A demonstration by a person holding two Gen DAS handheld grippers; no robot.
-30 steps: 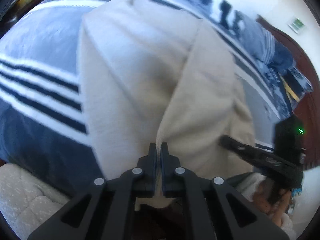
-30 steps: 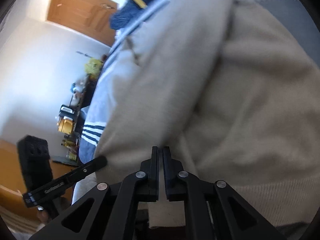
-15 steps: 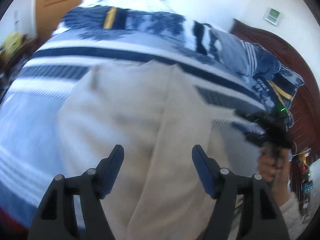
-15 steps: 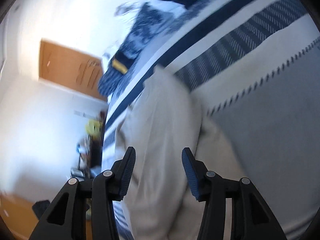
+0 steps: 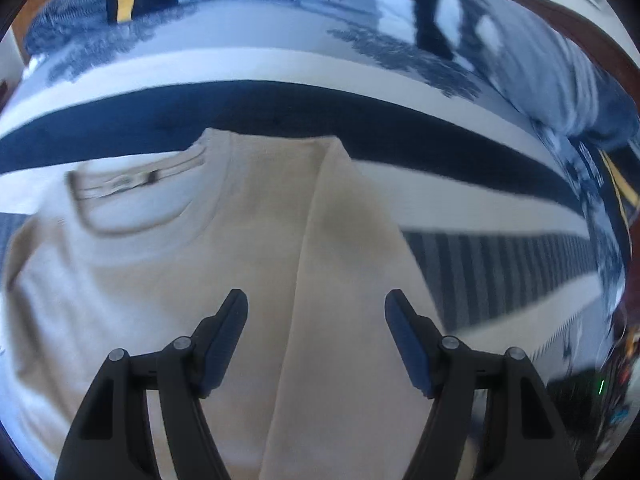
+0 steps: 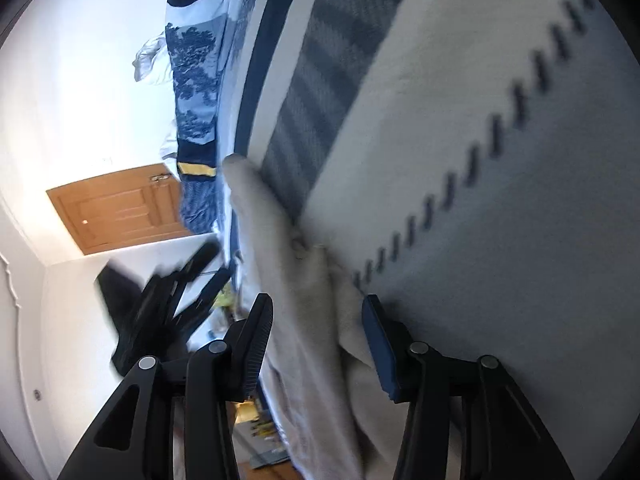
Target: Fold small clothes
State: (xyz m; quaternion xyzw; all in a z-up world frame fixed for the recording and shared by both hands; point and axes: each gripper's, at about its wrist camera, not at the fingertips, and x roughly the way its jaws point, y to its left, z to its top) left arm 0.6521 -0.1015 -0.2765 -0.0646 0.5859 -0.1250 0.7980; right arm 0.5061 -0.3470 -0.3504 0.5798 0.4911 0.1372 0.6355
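A beige T-shirt (image 5: 168,280) lies flat on the striped blue-and-white bedspread (image 5: 280,108) of a bed, its collar (image 5: 136,200) pointing away from the person and toward the pillows, so its long axis runs from the near edge of the bed up toward the headboard (image 5: 560,28). One side panel is already folded inward: a long lengthwise fold edge runs down the shirt, with the doubled strip lying on the side toward the right hand. The left gripper (image 5: 316,316) hovers above the shirt's middle with its fingers set wide apart and nothing between them; its jaws have opened within the last second, and the fold edge passes directly under the gap. The right gripper (image 6: 318,320) sits low beside the shirt's outer folded edge (image 6: 280,264), seen here edge-on as a rumpled ridge. Its fingers are about half apart and have just been closing a little, with cloth in the gap, but the pads do not appear to press on it. The left gripper also shows in the right wrist view, blurred (image 6: 168,304). Judging by the layout, the unfolded side by the collar lies on the left hand's side, so that hand seems better placed for the next lengthwise fold.
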